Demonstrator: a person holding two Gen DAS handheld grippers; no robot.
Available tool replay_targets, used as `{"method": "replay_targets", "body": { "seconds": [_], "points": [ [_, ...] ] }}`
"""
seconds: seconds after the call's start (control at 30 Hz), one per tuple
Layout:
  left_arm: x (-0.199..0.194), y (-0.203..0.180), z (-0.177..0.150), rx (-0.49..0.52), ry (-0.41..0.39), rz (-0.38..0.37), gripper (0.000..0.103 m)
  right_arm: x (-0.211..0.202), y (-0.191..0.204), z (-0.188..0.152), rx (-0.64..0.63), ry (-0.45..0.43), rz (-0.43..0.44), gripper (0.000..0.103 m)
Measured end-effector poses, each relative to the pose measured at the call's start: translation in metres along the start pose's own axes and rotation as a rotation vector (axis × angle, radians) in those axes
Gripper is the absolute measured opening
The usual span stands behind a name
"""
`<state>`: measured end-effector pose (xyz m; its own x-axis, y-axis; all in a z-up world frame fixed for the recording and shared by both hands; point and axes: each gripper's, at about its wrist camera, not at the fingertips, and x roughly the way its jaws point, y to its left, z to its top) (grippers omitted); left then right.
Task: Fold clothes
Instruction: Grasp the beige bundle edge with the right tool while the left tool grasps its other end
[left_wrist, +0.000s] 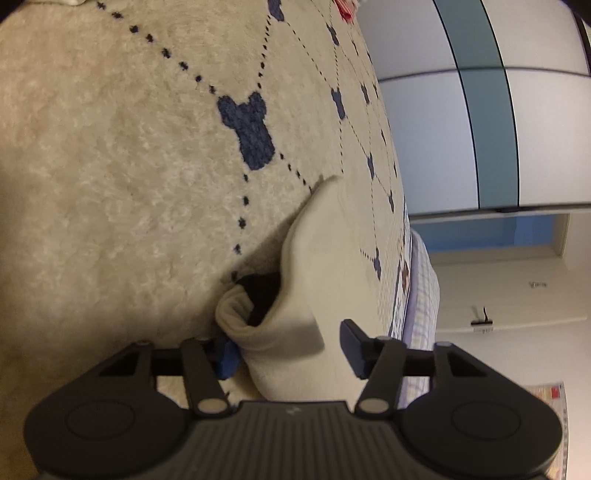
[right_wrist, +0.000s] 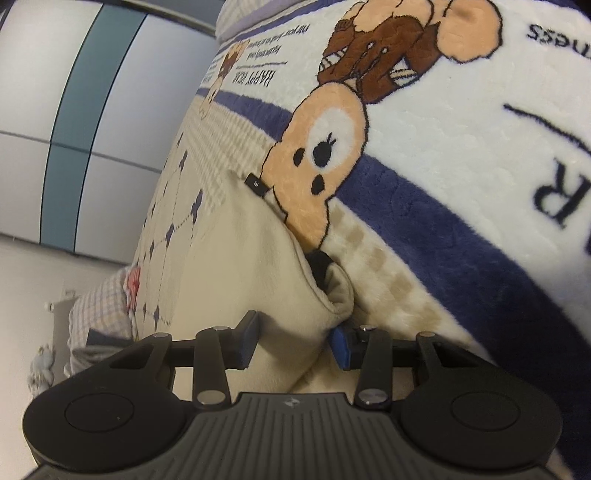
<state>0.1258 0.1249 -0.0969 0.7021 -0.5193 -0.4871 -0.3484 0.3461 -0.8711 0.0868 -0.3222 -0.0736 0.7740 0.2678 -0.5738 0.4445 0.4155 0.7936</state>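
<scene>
A cream garment (left_wrist: 317, 266) lies on the plush blanket (left_wrist: 110, 166), and its rolled opening shows a dark lining (left_wrist: 262, 295). My left gripper (left_wrist: 290, 350) straddles that end. One blue pad (left_wrist: 226, 356) touches the cloth, while the other finger (left_wrist: 352, 347) stands a little apart from it. In the right wrist view the same cream garment (right_wrist: 236, 258), with a small black tag (right_wrist: 256, 183), fills the space between the jaws of my right gripper (right_wrist: 295, 343). Both pads press against the cloth there.
The blanket has blue bear heads and dotted lines. At its border are a bear picture (right_wrist: 321, 147) and a blue band (right_wrist: 424, 206). A checked sheet (left_wrist: 421, 295) hangs at the bed's edge. Grey and teal wall panels (left_wrist: 480, 110) stand beyond it. A red item (left_wrist: 345, 9) lies far off.
</scene>
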Motion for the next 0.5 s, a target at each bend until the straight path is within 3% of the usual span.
{"method": "replay_targets", "body": {
  "seconds": [0.23,0.5],
  "points": [
    [0.013,0.001,-0.005,-0.036,-0.062,-0.027,0.025,0.009,0.007,-0.005,-0.032,-0.088,-0.043,0.024],
    [-0.007,-0.006,-0.009,-0.043,-0.11,0.001,0.018,-0.022,-0.001,-0.009,-0.039,-0.146,-0.034,0.019]
  ]
}}
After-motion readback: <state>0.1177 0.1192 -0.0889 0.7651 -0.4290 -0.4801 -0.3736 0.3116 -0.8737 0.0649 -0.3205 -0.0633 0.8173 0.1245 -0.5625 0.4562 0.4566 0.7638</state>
